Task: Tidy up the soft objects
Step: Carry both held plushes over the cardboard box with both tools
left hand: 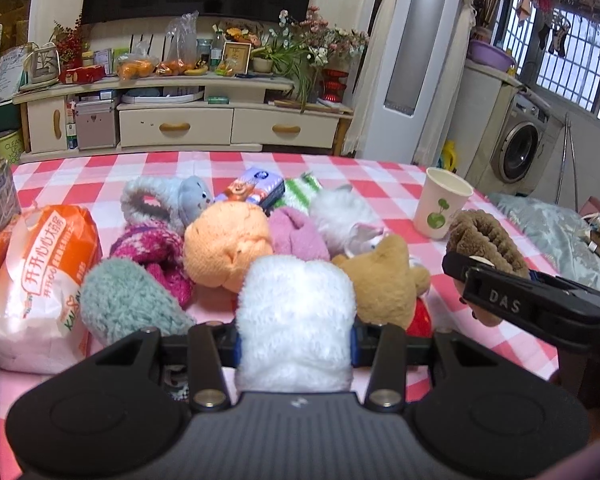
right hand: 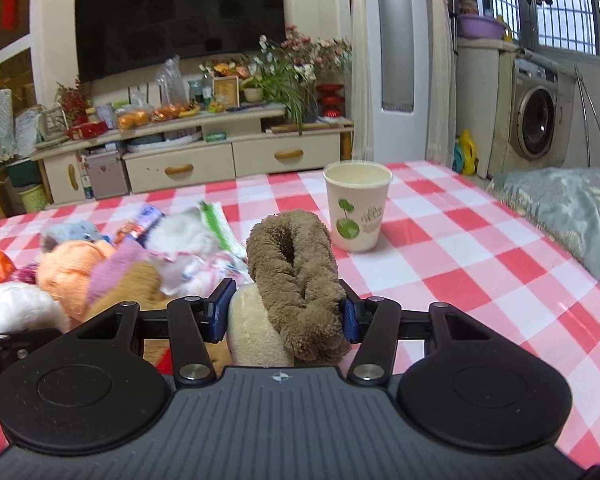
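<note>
Table [right hand: 480, 240] w/ red-white check cloth fills both views. On its left side sits the pile of soft stuff: orange knit ball [left hand: 226, 246], teal fuzzy piece [left hand: 120, 300], tan teddy [left hand: 384, 280], pink sock [left hand: 296, 236], magenta knit [left hand: 156, 252], grey plush [left hand: 172, 200], green-striped sock [left hand: 300, 194], plus a snack bag [left hand: 40, 280] at the pile's left edge and a small carton [left hand: 256, 190] lying among the toys. Paper cup [right hand: 358, 208] stands apart, right of the pile, on bare cloth.

Left gripper [left hand: 296, 344]: jaws pinching the white fluffy item [left hand: 296, 312], blue pads pressed into its sides, fur bulging above and below.

Right gripper [right hand: 286, 314]: jaws closed in on the brown fuzzy item [right hand: 292, 268], w/ a cream piece [right hand: 252, 328] squeezed in beside it. Cream may be part of the same thing or a 2nd one; can't tell.

Step, prob.: carry both picks off the pile to a sorted spot. To do it well:
- keep the squeeze firm, fluff compresses & slips
- raise clear of the teddy and neighbours before going sideways, so nothing drags along
- check the cream piece isn't a hitchhiker
- right side: steer wide of the cup, it's light & just behind the brown item
- set down on bare cloth, apart from the pile, then let go.
</note>
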